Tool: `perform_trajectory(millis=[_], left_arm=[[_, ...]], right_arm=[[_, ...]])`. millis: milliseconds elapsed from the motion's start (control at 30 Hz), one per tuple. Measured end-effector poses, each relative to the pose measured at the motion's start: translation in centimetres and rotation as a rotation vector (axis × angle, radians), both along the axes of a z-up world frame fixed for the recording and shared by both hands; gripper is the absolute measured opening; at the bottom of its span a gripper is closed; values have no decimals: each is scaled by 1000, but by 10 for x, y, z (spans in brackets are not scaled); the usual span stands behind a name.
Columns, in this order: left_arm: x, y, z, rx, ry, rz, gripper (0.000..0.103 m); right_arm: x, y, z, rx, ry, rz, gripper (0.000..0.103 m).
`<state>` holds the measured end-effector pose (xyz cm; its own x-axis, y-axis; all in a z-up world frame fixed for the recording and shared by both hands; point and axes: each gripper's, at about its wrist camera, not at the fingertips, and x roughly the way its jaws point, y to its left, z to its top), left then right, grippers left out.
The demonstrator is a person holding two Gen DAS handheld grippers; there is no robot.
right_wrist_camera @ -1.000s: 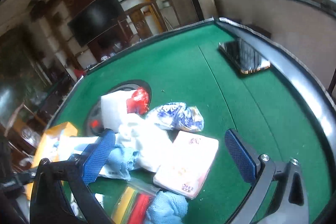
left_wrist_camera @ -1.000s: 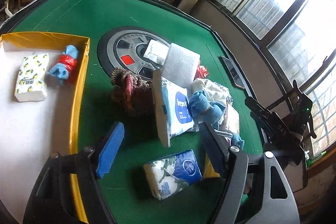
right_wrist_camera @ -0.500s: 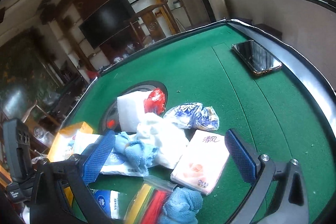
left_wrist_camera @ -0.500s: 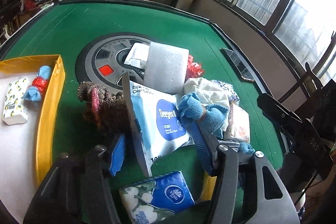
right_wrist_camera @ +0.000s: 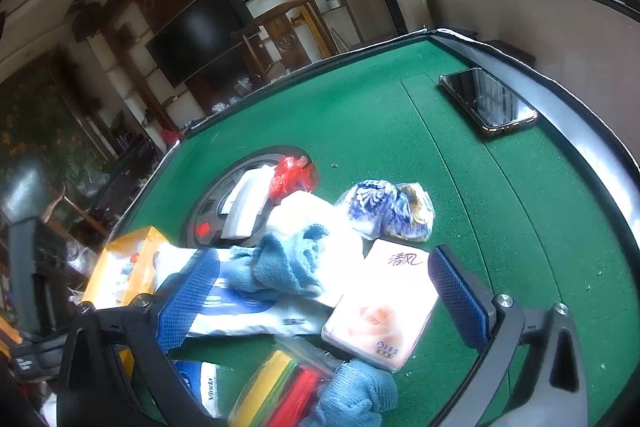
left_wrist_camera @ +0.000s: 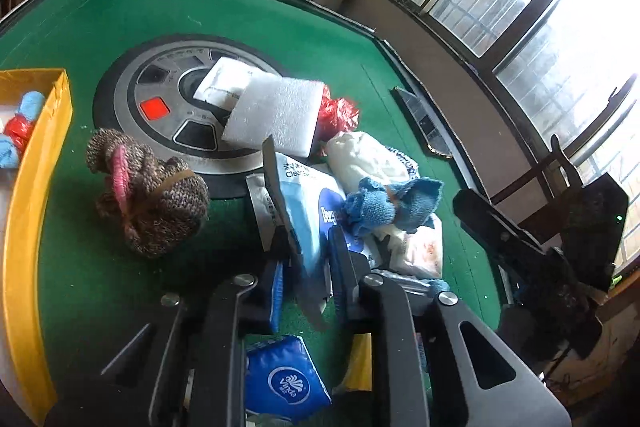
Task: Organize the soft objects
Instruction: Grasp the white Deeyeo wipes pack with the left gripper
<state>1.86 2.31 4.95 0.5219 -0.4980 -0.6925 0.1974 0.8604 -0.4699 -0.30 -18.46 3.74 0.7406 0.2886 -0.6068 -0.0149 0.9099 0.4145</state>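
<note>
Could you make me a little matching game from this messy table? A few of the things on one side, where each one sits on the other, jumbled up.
Things:
1. wet wipes pack
2. phone
3. brown knitted bundle
4. pink tissue pack

Places:
A. alone near the table's far edge
B. pinched between the left gripper's fingers
C. between the open right gripper's fingers, not gripped
D. on the felt between the yellow tray and the pile

Pairs: 1-B, 2-A, 3-D, 4-C

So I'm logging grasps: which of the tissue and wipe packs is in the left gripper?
The white-and-blue wipes pack, clamped between the left gripper fingers; the blue Vinda pack lies free.
</note>
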Motion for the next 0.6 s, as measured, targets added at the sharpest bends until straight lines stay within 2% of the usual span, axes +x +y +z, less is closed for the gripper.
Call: perform_trajectory(millis=[300, 600], left_arm=[[-41, 40, 48, -75, -128, 22, 12], [-89, 107, 83, -177, -233, 93, 12]], right_arm=[[0, -5, -3, -11, 0, -22, 102], [-4, 5, 3, -24, -39, 33, 102]])
